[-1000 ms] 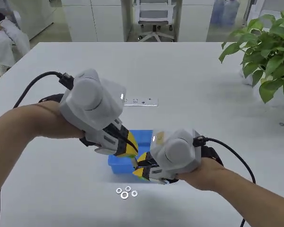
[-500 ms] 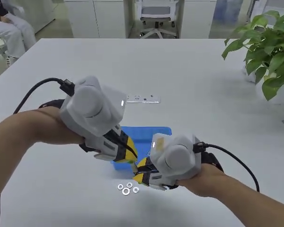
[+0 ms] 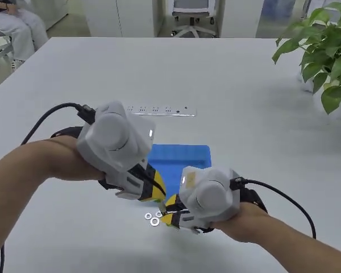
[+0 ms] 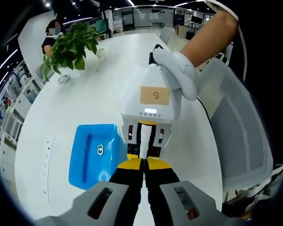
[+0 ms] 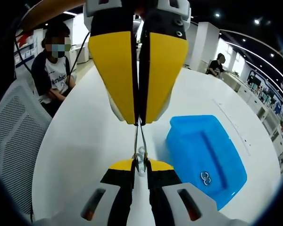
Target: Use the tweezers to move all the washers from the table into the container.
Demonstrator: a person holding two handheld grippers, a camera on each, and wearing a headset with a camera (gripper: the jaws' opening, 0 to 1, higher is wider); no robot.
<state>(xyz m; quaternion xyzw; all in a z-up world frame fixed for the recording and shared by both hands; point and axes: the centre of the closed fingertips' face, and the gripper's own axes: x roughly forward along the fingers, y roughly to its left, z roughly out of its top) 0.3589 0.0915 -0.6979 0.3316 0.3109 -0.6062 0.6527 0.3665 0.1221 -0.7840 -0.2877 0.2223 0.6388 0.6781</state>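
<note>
Several small metal washers [image 3: 153,219] lie on the white table in front of the blue container [image 3: 182,154]. Two washers [image 5: 205,177] lie inside the container [image 5: 212,146]. My left gripper [image 3: 156,190] and right gripper [image 3: 169,216] meet nose to nose just above the loose washers. Thin silver tweezers [image 5: 137,139] run between them, and both pairs of jaws are shut on them. The tweezers' lower end is by a washer [image 5: 142,151] on the table. In the left gripper view my left gripper [image 4: 143,165] faces the right one, with the container [image 4: 85,160] to its left.
A white power strip [image 3: 159,110] lies beyond the container. A potted plant [image 3: 329,51] stands at the far right of the table. An office chair [image 3: 193,17] sits past the far edge. People sit in the room around the table.
Both grippers have come down and towards me from over the container's front edge. The right one's jaws now sit right beside the washers. The head camera has tilted.
</note>
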